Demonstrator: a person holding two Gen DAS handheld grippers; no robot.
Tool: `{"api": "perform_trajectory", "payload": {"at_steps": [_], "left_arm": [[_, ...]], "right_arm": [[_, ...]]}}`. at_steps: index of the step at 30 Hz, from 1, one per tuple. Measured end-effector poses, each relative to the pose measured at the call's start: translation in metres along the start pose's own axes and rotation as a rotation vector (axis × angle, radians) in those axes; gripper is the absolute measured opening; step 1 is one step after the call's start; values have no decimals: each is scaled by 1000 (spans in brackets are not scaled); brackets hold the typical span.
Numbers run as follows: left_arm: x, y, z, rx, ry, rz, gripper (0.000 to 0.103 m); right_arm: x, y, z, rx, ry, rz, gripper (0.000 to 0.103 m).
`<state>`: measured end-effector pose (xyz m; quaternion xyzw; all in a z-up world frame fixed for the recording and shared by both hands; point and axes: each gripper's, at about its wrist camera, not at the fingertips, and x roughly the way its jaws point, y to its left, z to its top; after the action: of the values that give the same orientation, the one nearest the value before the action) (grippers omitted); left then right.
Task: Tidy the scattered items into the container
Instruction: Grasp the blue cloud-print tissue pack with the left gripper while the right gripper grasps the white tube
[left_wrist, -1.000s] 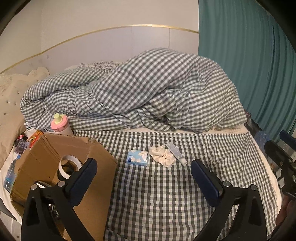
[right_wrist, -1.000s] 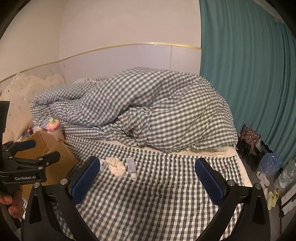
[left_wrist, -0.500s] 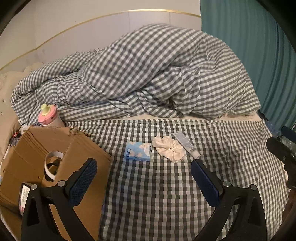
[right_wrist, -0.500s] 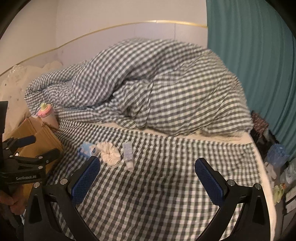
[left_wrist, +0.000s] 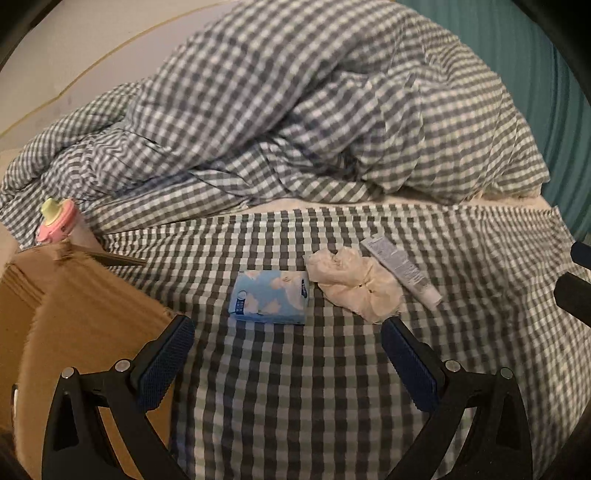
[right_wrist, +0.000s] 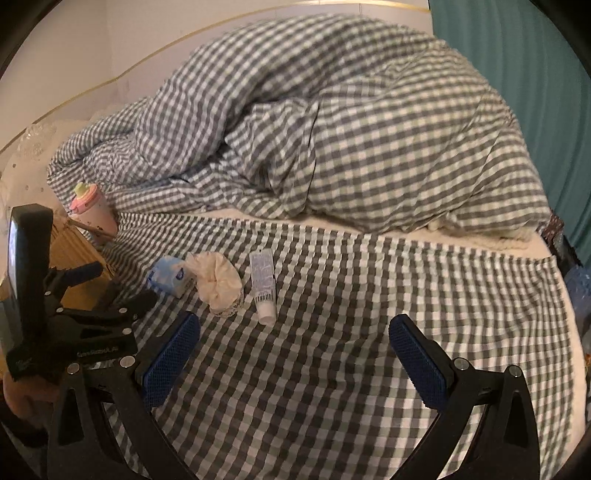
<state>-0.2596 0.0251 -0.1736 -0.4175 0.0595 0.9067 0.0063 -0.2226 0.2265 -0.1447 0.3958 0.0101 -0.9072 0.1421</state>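
Left wrist view takes in a bed covered by a flat gingham sheet (left_wrist: 332, 387) in grey and white checks, and everything else is placed from the tissue pack lying near its middle. Beyond the pack a rumpled duvet (left_wrist: 314, 110) of the same checked cloth is heaped in soft folds. Left of the pack stands the cardboard box (left_wrist: 74, 314), brown, matte and corrugated, its near flap sloping toward the sheet. Behind the box, far left of the pack, a pink-lidded bottle (left_wrist: 55, 221) stands upright with a pale green cap.

The left gripper (left_wrist: 288, 354) hovers just short of the pack with its jaws spread wide and holding nothing; the blue, mesh-textured pads (left_wrist: 166, 358) flank the pack's near edge, the left pad over the box flap. The right gripper (right_wrist: 291, 350) is likewise spread wide and empty, and in its view the pack sits ahead and left of its left finger.

The tissue pack (left_wrist: 271, 301) itself is a flat, glossy rectangle, light blue with white cloud shapes. Touching its right side is a cream scrunchie (left_wrist: 354, 288), a crumpled, gathered fabric ring. Just right of the scrunchie lies a slim white tube (left_wrist: 400, 271), printed, lying flat, cap end pointing toward the grippers. All three rest on the sheet, outside the box.
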Motion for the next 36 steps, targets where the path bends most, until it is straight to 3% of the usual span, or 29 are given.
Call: {"api": "perform_trajectory", "payload": {"at_steps": [21,25,27,32,36], "left_arm": [[87,25,4,-64,61,-8,103],[92,27,4,-81,71,-22,90],[93,28,3,-85,77,-29,77],[90,29,2,-85,61,-72,75],[83,23,0,-76,40,-60,75]], "right_arm": [[66,9,3,-29,76,5,103],[75,16,3,-53,84,3,101],[81,18,3,-60,91,2,97],[99,20,1,-71,110,-7,89],[114,21,-1,-67,142,-10,68]]}}
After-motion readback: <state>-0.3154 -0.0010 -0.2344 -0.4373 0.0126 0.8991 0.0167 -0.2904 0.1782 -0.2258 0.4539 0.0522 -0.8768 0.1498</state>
